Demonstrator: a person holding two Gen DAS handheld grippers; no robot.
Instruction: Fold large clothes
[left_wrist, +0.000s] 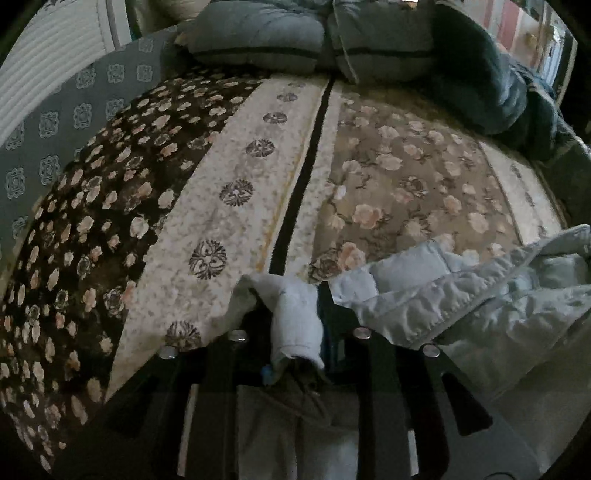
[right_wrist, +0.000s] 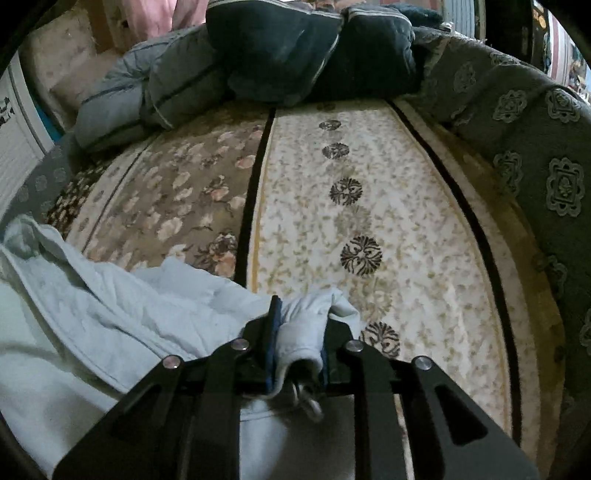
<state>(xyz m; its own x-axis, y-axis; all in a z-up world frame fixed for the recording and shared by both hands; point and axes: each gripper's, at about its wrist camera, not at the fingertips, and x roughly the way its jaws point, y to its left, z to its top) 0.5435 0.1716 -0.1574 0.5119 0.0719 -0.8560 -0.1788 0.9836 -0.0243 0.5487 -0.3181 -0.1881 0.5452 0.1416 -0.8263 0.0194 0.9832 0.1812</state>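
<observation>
Quilted pale-blue jacket, soft, light and floppy on the floral bedspread, bunched corners clamped in left gripper and right gripper; best held at hems.

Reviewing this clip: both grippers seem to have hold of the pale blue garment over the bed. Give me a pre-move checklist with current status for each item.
1. Left gripper has a fold of the pale blue garment between its fingers: ok.
2. Right gripper has a bunched edge between its fingers: ok.
3. Floral bedspread ahead is free for laying out: ok.
4. Pillows sit at the far end, away from the garment: ok.
5. Garment spread flat between the grips: not ok, crumpled.
6. Drawstring hanging loose near right gripper: cannot tell if snagged.
</observation>
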